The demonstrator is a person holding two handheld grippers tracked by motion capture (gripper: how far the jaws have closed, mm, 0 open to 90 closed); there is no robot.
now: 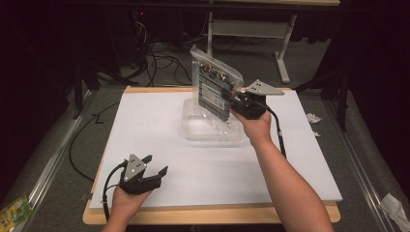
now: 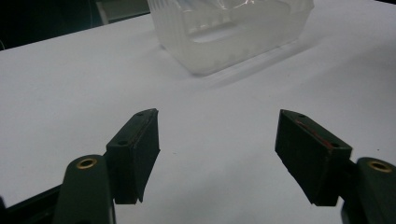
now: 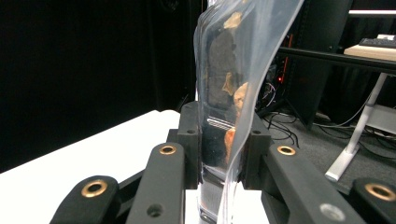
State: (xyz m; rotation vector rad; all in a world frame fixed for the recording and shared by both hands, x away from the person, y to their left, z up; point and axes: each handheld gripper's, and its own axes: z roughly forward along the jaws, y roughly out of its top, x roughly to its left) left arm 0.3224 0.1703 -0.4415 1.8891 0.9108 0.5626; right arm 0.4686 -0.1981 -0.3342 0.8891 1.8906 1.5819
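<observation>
Currently: right tongs (image 1: 240, 100) clamp bagged board (image 1: 214, 89) upright over tub (image 1: 193, 126).
Left tongs (image 1: 155, 164) wide open, empty, near bench (image 1: 159, 121) front-left corner.

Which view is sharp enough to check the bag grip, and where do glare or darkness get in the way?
Right gripper view: the right claw is sharp and shut on the clear bag, though reflections on the plastic blur its contents. High view: the white board is bright, surroundings nearly black. Left gripper view: the open left claw is crisp; the clear tray behind looks soft.
</observation>
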